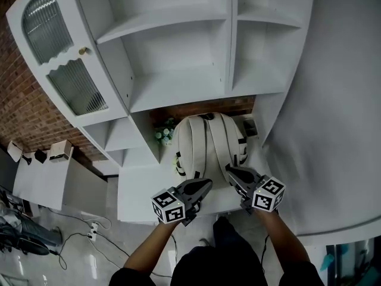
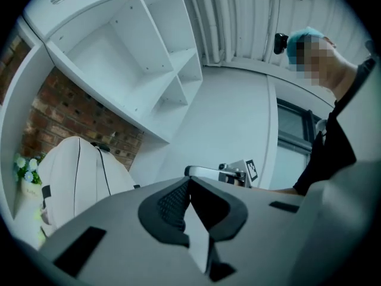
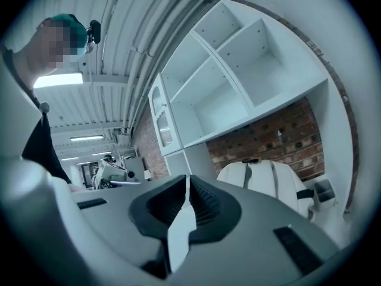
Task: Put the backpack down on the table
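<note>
The white backpack [image 1: 208,145] stands upright on the white table [image 1: 137,195] against the brick wall, its straps facing me. It also shows in the left gripper view as the backpack [image 2: 77,177] at lower left, and in the right gripper view as the backpack [image 3: 262,180] at right. My left gripper [image 1: 207,184] is near the pack's lower left, shut with nothing between its jaws; its tips [image 2: 189,180] meet. My right gripper [image 1: 230,170] is near the pack's lower right, also shut and empty, tips [image 3: 187,180] together. Neither gripper holds the backpack.
A white shelf unit [image 1: 178,46] rises above the table, with a glass-door cabinet [image 1: 65,64] at its left. A small bunch of flowers [image 1: 164,134] stands left of the pack and a small dark item [image 1: 250,127] right of it. A white wall [image 1: 339,100] closes the right side.
</note>
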The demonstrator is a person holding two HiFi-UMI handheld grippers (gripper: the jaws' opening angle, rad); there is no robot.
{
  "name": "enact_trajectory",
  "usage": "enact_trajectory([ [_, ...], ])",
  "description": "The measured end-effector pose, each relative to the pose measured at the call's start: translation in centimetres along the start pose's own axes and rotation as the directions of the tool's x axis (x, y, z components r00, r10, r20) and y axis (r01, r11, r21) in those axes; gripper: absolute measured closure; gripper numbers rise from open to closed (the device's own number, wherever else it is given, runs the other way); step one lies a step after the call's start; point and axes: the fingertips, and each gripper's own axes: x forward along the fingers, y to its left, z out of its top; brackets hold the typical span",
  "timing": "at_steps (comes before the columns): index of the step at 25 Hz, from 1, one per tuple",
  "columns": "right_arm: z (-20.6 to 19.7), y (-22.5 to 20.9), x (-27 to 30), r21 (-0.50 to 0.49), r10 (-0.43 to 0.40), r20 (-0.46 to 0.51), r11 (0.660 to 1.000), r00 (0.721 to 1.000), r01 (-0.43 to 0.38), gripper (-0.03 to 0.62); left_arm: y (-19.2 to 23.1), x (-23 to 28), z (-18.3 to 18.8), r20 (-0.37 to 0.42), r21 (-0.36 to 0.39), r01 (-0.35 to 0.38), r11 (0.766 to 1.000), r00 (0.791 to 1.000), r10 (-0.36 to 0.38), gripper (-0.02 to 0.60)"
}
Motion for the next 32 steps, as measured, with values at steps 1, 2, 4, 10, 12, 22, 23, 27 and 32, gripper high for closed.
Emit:
enact_trajectory([
  [1, -0.4, 0.6, -0.4, -0.004, -0.026, -0.004, 1.000, 1.000, 0.026, 0.561, -0.6, -0.1, -0.2, 0.011, 0.000, -0.017, 1.000, 1.000, 0.017, 0.565],
  [2, -0.8, 1.3, -0.8, -0.016, -0.052, -0.009, 0.999, 0.999, 0.052, 0.562, -1.3, -0.1, -0.4, 0.022, 0.006, -0.038, 0.999, 0.999, 0.038, 0.565],
  [4, -1.4, 2.7, -1.5, -0.060, -0.101, -0.021, 0.993, 0.995, 0.100, 0.562, -2.3, -0.2, -0.5, 0.049, 0.030, -0.084, 0.996, 0.995, 0.083, 0.565],
  [10, -2.1, 5.6, -4.3, -0.144, -0.206, -0.015, 0.969, 0.978, 0.201, 0.562, -5.8, 0.5, -0.9, 0.130, 0.112, -0.263, 0.958, 0.960, 0.248, 0.565],
  [12, -1.7, 6.2, -5.4, -0.159, -0.223, 0.004, 0.962, 0.975, 0.221, 0.562, -7.1, 0.6, -1.1, 0.146, 0.140, -0.328, 0.934, 0.940, 0.308, 0.565],
  [22, -3.1, 8.4, -14.3, -0.205, -0.291, 0.003, 0.936, 0.957, 0.286, 0.565, -15.0, 1.3, -4.8, 0.180, 0.154, -0.589, 0.793, 0.806, 0.564, 0.565],
  [23, -3.5, 8.6, -15.6, -0.198, -0.290, 0.000, 0.938, 0.957, 0.284, 0.565, -16.1, 1.6, -5.4, 0.186, 0.159, -0.605, 0.780, 0.794, 0.578, 0.565],
  [27, -5.2, 10.0, -20.3, -0.189, -0.282, -0.017, 0.943, 0.959, 0.274, 0.568, -20.8, 3.0, -8.2, 0.196, 0.153, -0.644, 0.749, 0.763, 0.616, 0.565],
  [32, -6.4, 11.3, -24.7, -0.223, -0.282, -0.008, 0.936, 0.959, 0.274, 0.574, -24.8, 4.3, -11.1, 0.201, 0.159, -0.669, 0.726, 0.742, 0.639, 0.565],
])
